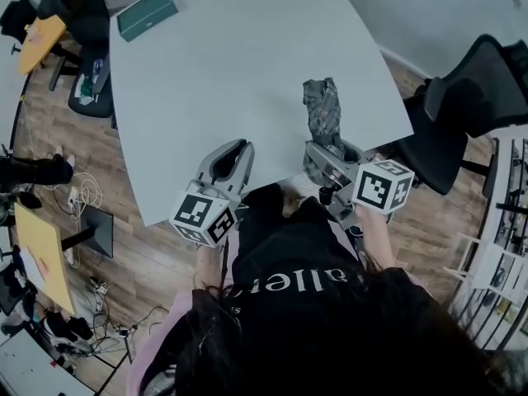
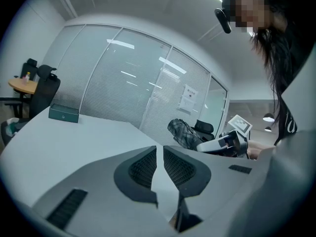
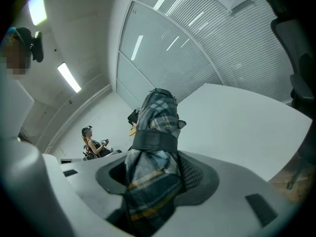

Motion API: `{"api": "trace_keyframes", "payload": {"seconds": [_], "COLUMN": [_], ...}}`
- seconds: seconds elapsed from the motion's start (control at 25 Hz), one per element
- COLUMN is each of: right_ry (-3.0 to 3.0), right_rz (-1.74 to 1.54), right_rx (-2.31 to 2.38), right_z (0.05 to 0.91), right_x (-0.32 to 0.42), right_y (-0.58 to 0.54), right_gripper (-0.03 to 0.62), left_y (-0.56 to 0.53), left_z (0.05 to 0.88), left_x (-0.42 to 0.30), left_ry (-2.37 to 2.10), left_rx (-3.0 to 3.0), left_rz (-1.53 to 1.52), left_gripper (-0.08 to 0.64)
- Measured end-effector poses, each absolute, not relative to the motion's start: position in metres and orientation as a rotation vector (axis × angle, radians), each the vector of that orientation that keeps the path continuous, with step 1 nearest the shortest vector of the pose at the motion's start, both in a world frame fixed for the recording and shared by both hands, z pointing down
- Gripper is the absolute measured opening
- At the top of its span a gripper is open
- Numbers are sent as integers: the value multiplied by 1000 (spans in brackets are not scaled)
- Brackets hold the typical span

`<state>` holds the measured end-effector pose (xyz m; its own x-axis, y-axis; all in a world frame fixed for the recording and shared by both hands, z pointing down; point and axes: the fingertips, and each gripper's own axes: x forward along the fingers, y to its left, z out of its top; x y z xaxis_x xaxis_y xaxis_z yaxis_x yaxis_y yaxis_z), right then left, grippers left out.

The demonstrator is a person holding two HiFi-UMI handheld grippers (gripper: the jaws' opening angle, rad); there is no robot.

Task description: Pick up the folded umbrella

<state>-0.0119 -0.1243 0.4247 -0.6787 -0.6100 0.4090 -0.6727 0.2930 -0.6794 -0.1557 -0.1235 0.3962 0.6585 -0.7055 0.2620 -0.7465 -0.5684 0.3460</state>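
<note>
Big pale grey table (image 1: 247, 81) fills the upper middle of the head view, wood floor around it. Person in a black printed top (image 1: 289, 283) at the bottom centre, standing at the table's near edge. Black office chair (image 1: 474, 97) at the right edge, more dark chairs and a small orange table (image 1: 40, 35) in the upper left corner.

Left gripper (image 1: 241, 145) sits left of centre over the near table edge, marker cube (image 1: 204, 217) toward the person. In the left gripper view its claw (image 2: 159, 149) is pressed nearly together, only a thin slit, nothing in it.

Right gripper (image 1: 328, 148) is right of centre, cube (image 1: 382, 185) below-right of it. In its own view the claw (image 3: 153, 169) pinches the lower end of the folded umbrella (image 3: 158, 117).

The umbrella is dark plaid with a dark strap round its middle. In the head view it (image 1: 322, 106) is just right of centre, over the table near its right edge, free end pointing up-frame and off the tabletop.

Green box (image 1: 147, 13) lies flat at the table's far left corner, well apart from both grippers.
</note>
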Motion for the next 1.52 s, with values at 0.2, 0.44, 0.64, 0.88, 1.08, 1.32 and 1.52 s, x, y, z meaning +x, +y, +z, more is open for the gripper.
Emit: {"api": "trace_keyframes", "payload": {"seconds": [0.2,0.44,0.64,0.88,1.08,1.32,1.52], "right_ry": [-2505,-2526,-2549,-2561,-2562,-2553,-2543], "right_rz": [1348,1300,1293,1283,1270,1246,1247], "right_rx": [1149,1028,965,920,903,891,881], "right_z": [418,418,421,425,427,428,430], "right_x": [2,23,36,40,42,43,40], "right_y": [-112,-82,-65,-51,-46,-48,-55], "right_gripper": [235,235,235,235,235,235,235], "left_y": [-106,-70,-44,-27,-19,-20,-24], "left_z": [384,381,384,384,382,382,379], "left_x": [-136,-104,-81,-75,-72,-73,-77], "left_ry": [-1203,-1253,-1268,-1311,-1329,-1341,-1342], "left_rx": [2436,2395,2380,2370,2368,2364,2366], "left_rz": [108,84,100,104,97,78,80], "left_gripper": [61,61,61,61,61,61,61]}}
